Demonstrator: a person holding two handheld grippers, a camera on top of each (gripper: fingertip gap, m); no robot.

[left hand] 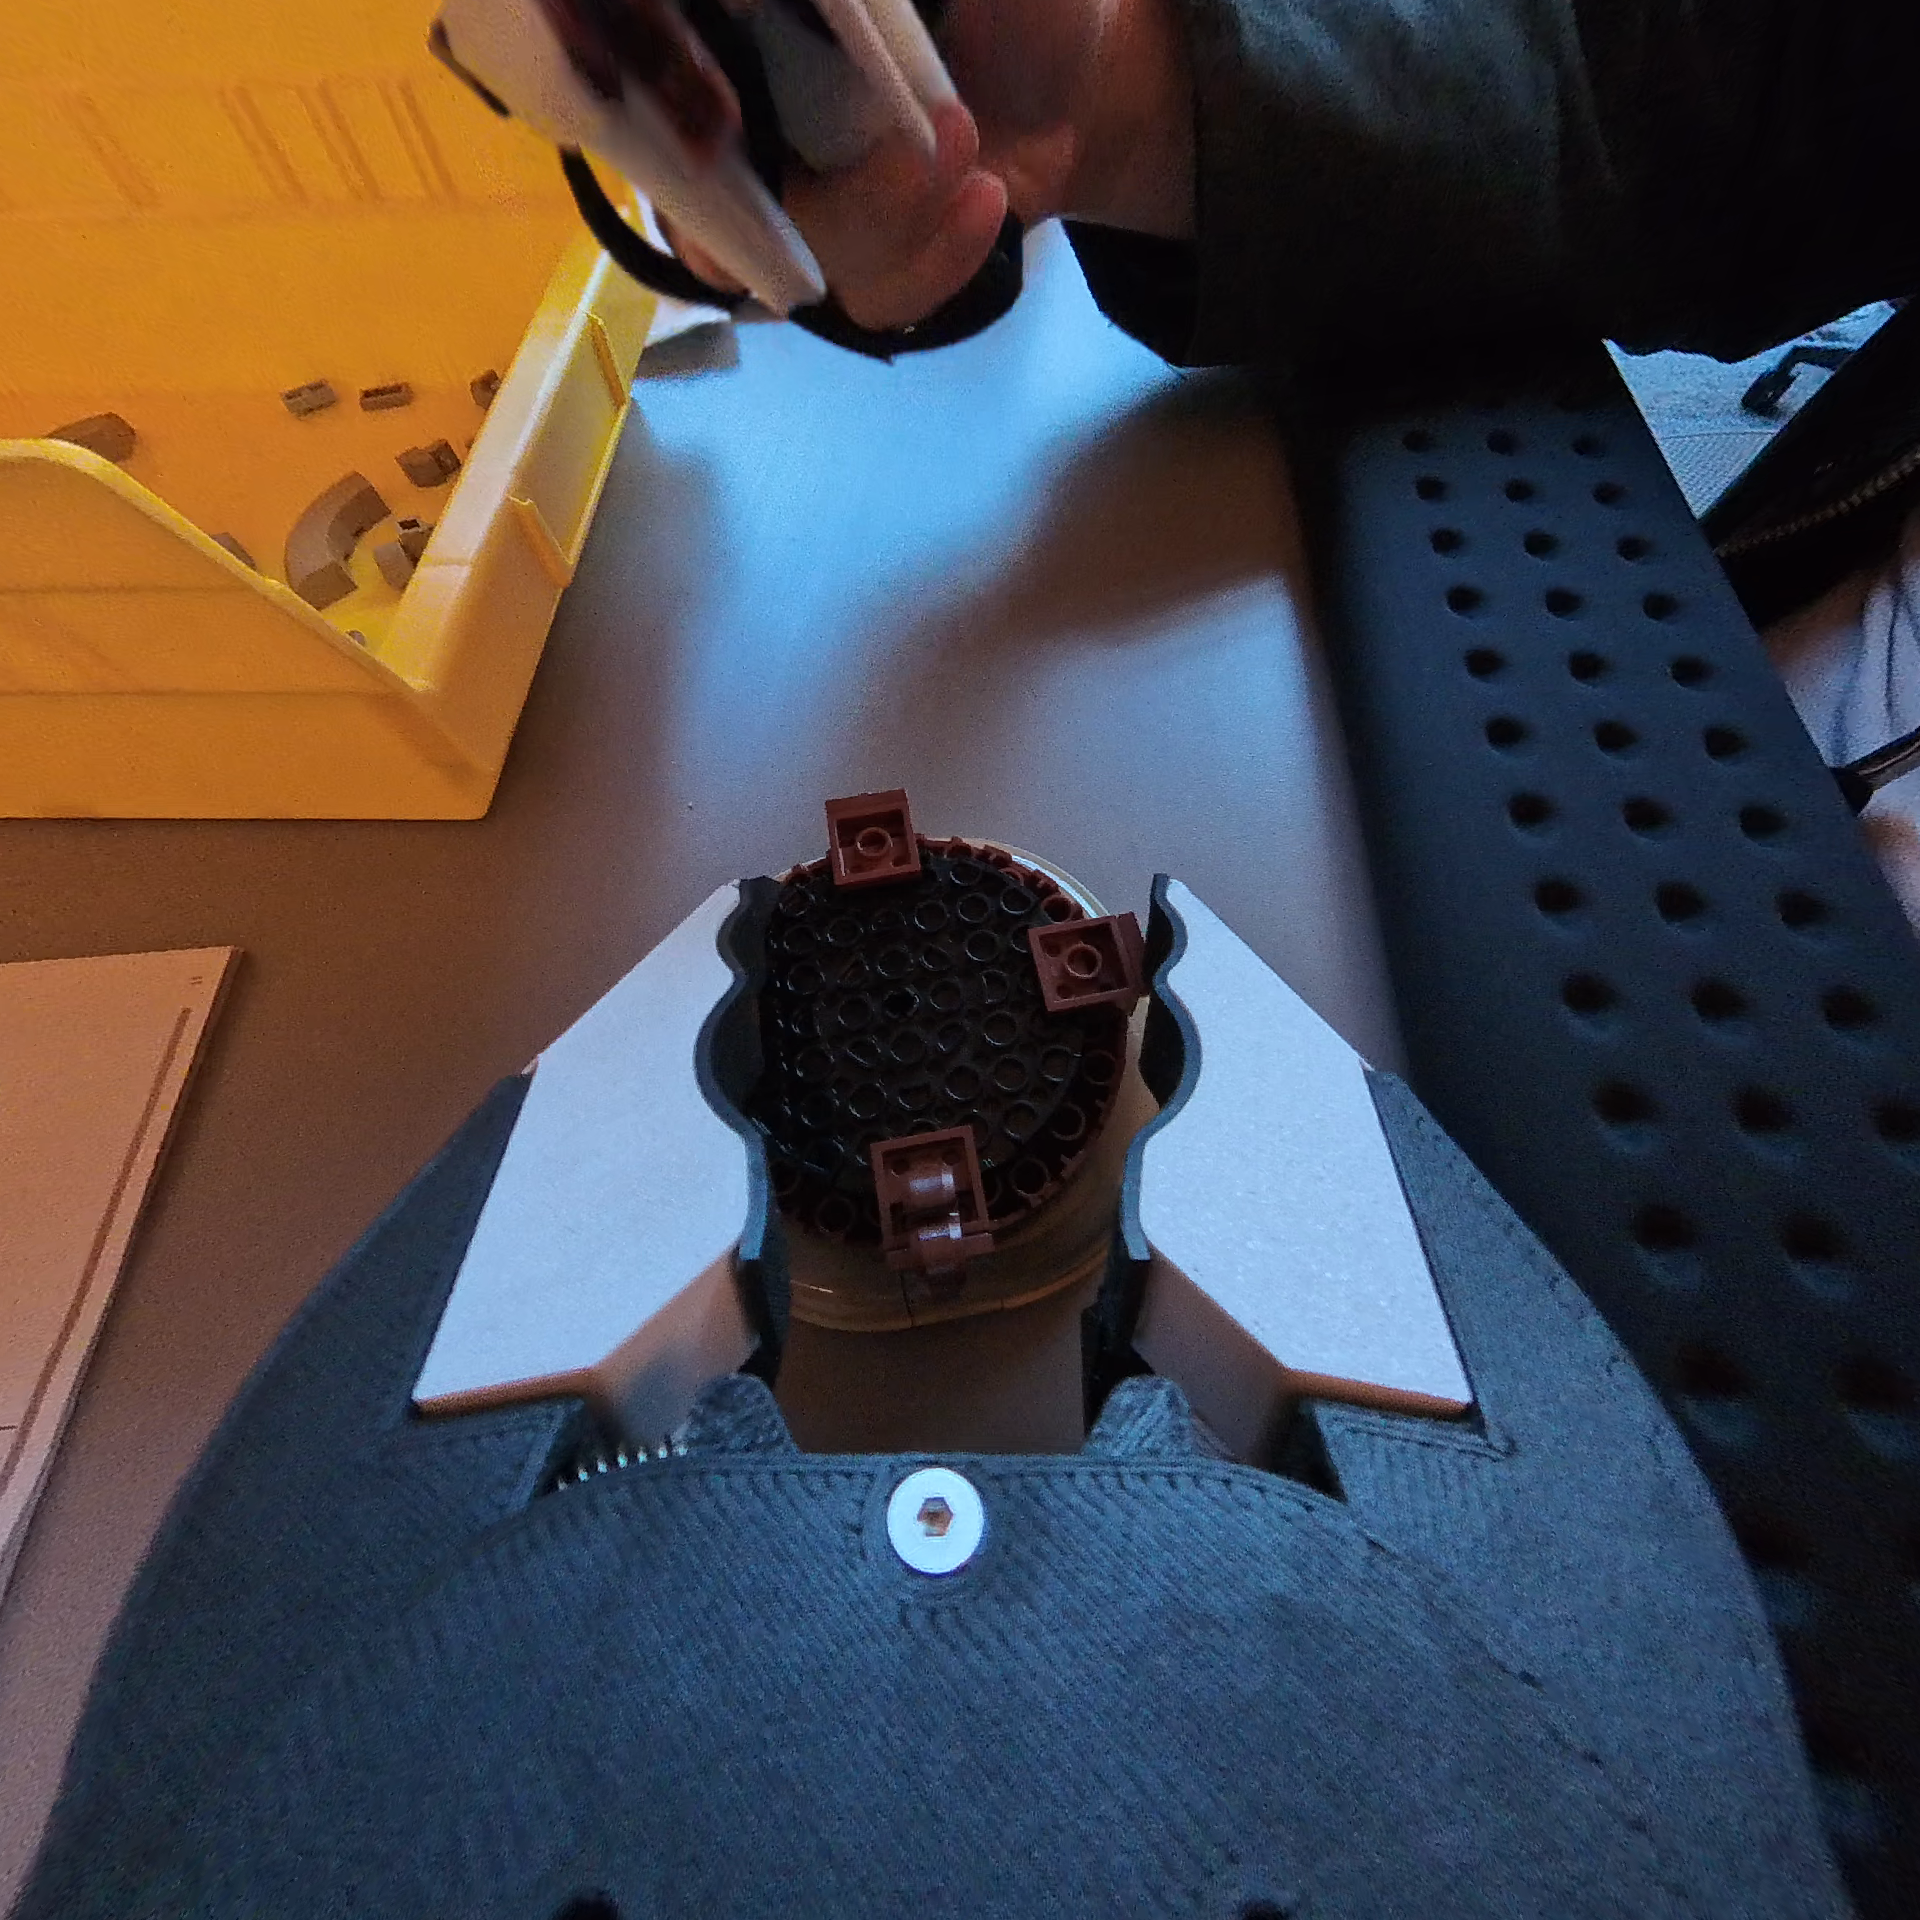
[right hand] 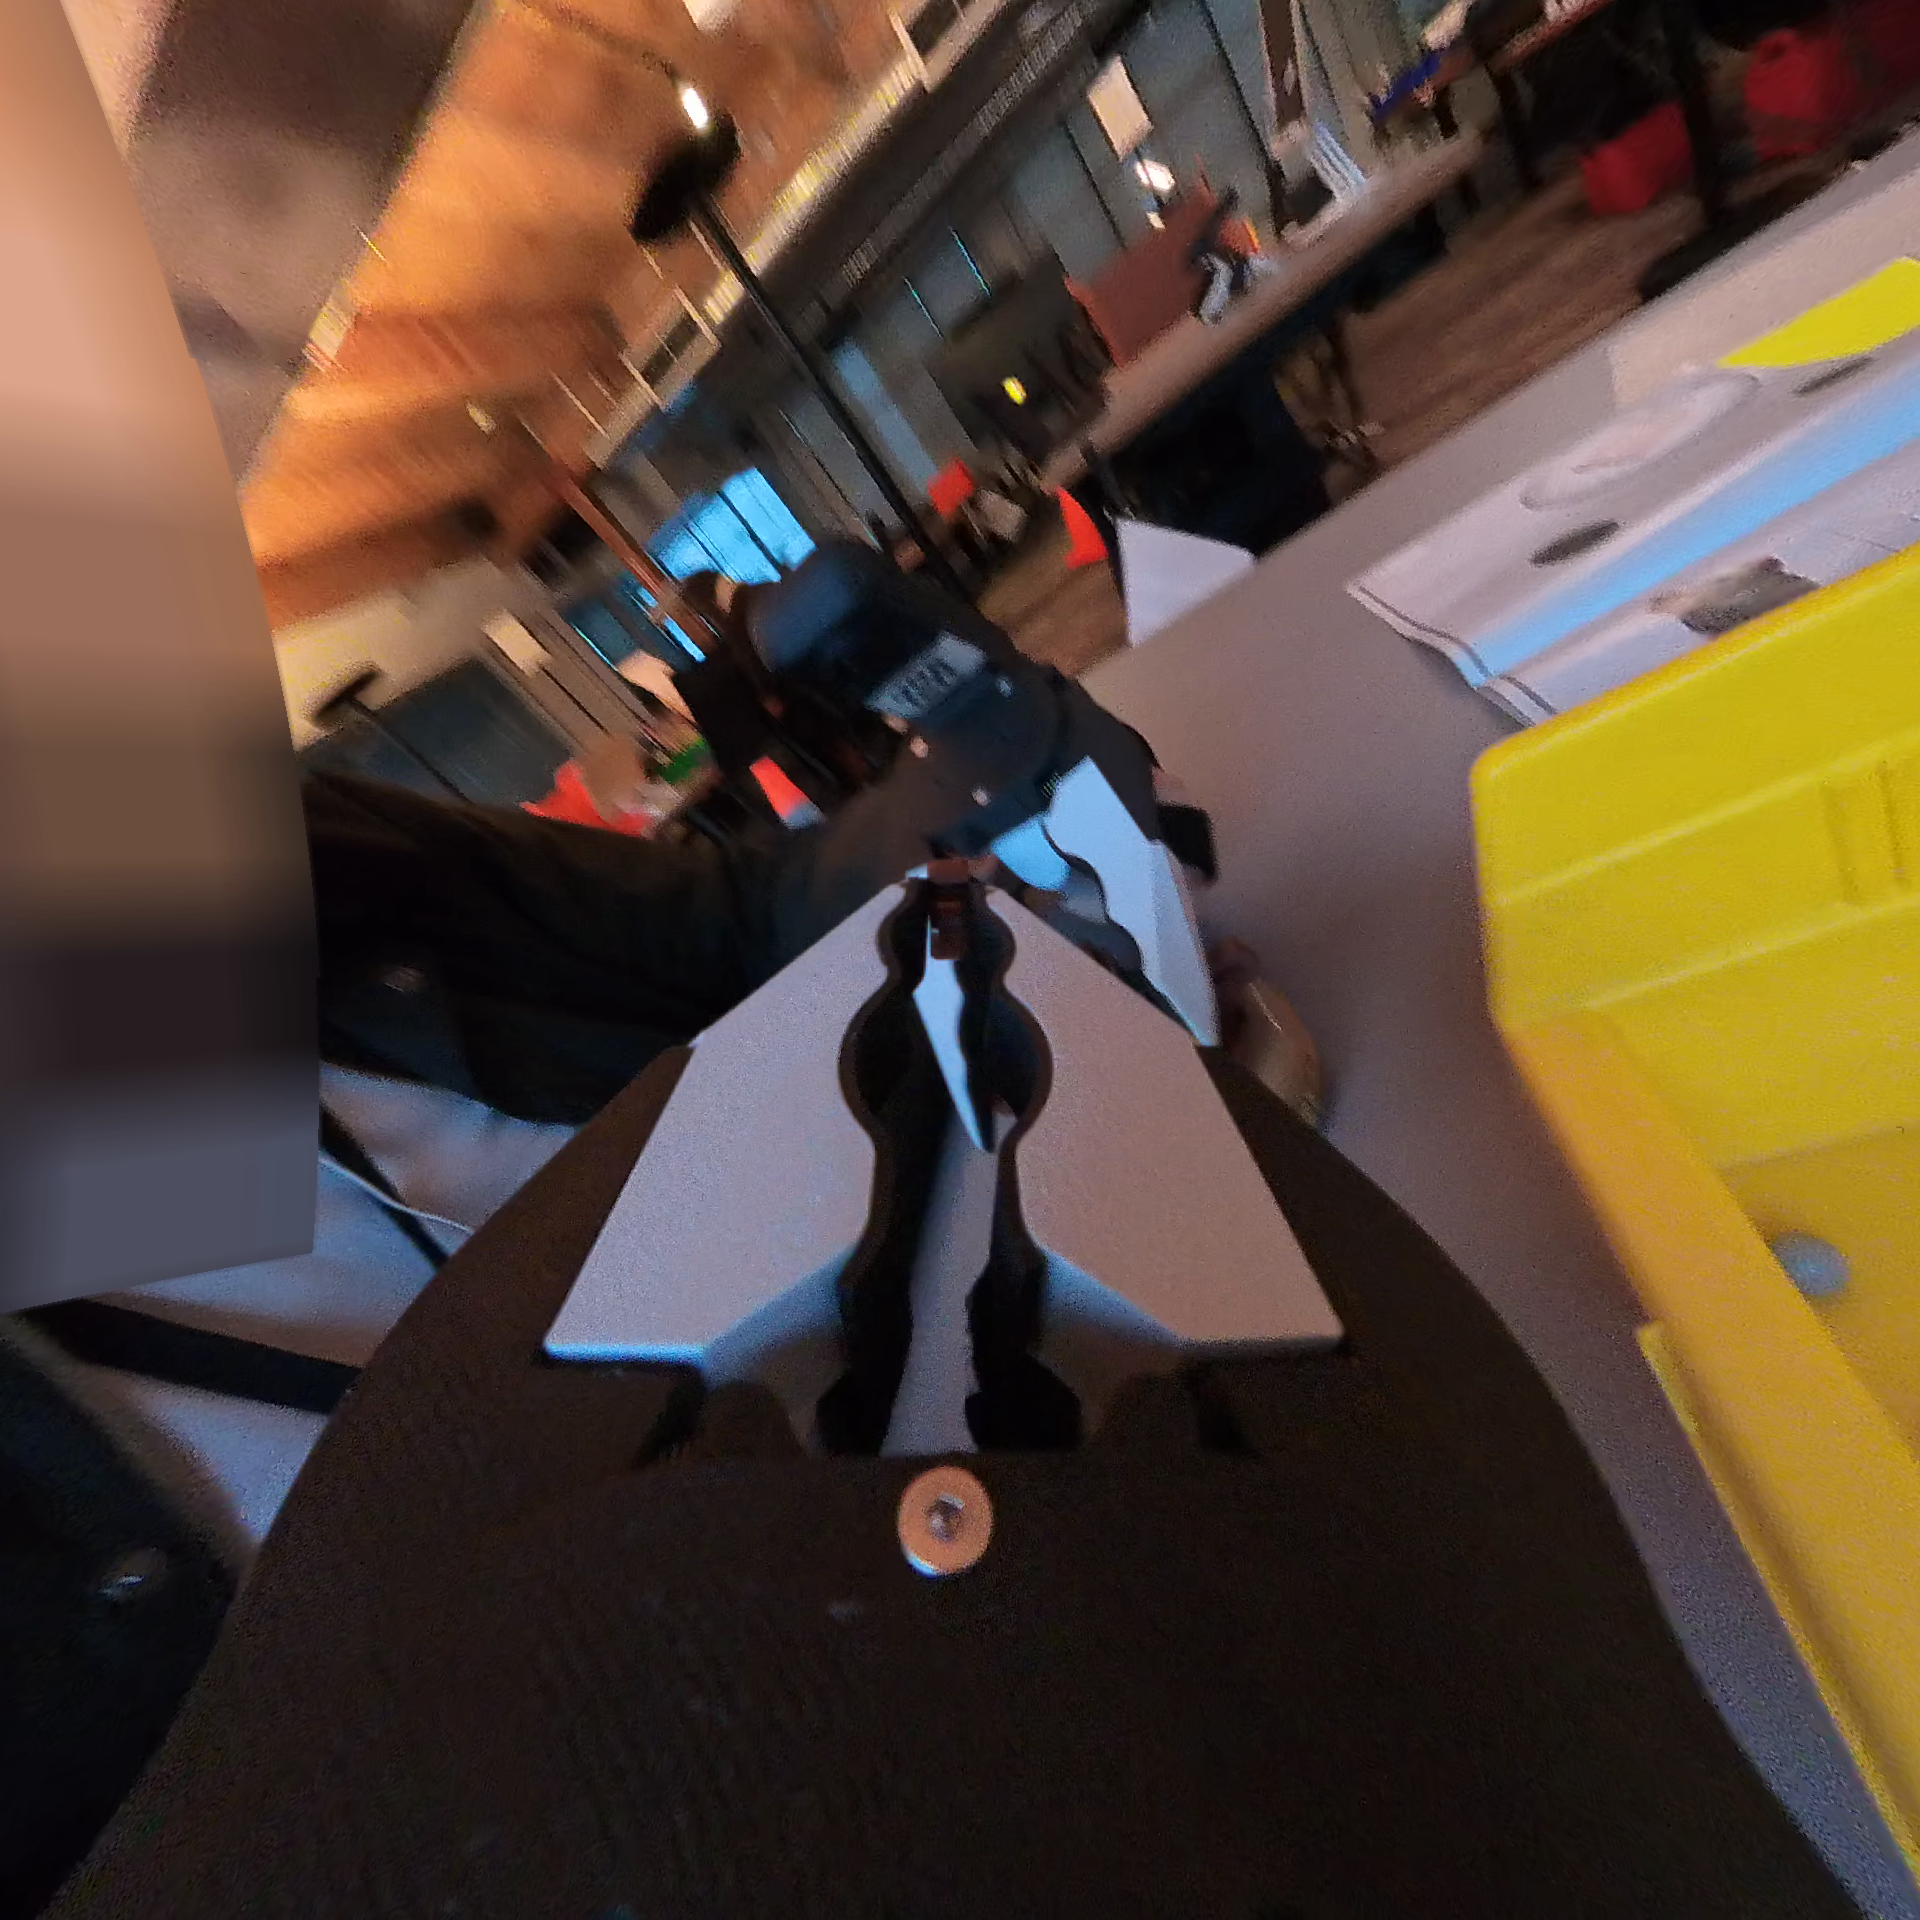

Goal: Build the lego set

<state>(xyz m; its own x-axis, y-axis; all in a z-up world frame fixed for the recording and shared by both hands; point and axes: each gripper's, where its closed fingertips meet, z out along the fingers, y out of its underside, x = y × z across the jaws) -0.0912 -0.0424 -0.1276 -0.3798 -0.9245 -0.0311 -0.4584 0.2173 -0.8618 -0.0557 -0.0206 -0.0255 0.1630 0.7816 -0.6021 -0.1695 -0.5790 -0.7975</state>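
Note:
My left gripper [left hand: 951,896] is shut on a round lego build [left hand: 914,1039], one finger on each side. The build shows a black studded disc with a brown rim and a tan body under it. Two small brown square bricks [left hand: 873,840] [left hand: 1086,961] sit on its far and right edges, and a brown hinge-like piece [left hand: 930,1195] on its near edge. My right gripper [right hand: 943,896] is shut on a small brown piece [right hand: 945,920] at its tips, just in front of the left gripper [right hand: 1101,894]. In the left wrist view the right gripper [left hand: 727,177] is blurred at the top, held by a hand.
A yellow bin [left hand: 499,582] with several grey lego pieces [left hand: 332,540] stands at the left on the grey table; it also shows in the right wrist view [right hand: 1662,935]. A booklet [left hand: 94,1143] lies near left. A black perforated chair part [left hand: 1610,779] runs along the right. Papers [right hand: 1558,582] lie beyond the bin. About 11 cm separates my left fingertips from my right.

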